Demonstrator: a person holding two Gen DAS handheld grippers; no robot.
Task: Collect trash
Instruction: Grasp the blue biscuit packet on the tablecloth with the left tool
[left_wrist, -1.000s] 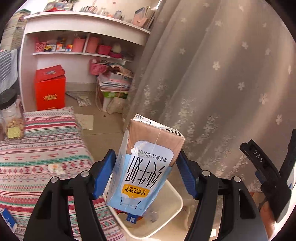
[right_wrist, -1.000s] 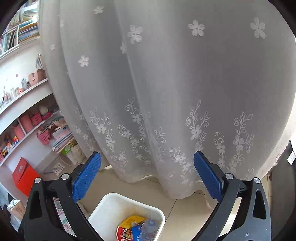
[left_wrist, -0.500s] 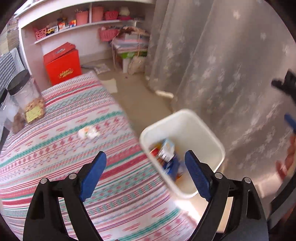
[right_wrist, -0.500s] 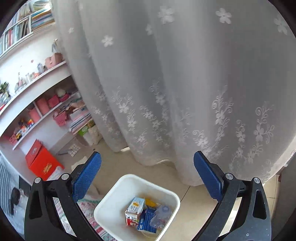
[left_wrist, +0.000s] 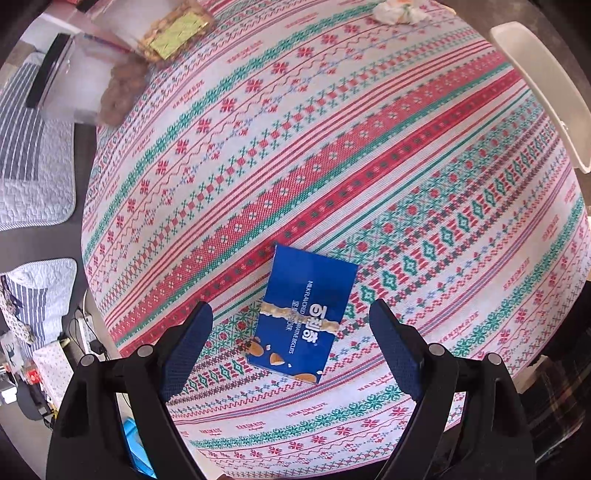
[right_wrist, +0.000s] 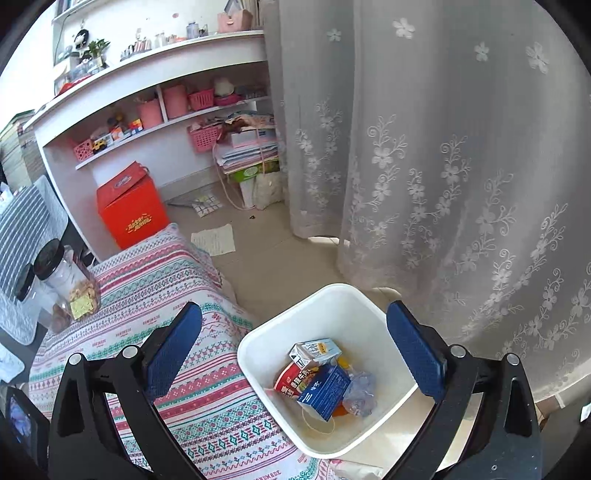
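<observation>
Now my left claw (left_wrist: 290, 345) is wide over the blue box (left_wrist: 304, 314) on the stripy cloth (left_wrist: 332, 147). Right claw (right_wrist: 295, 347) is wide above the white bin (right_wrist: 332, 306).

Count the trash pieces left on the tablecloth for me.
2: a blue biscuit box lying flat between the open left gripper fingers, and a crumpled tissue at the cloth's far edge. More may lie out of view.

Your left gripper (left_wrist: 290, 345) points steeply down, its blue pads spread wide with nothing pressed between them. Your right gripper (right_wrist: 295, 345) tilts downward, jaws wide and empty.
</observation>
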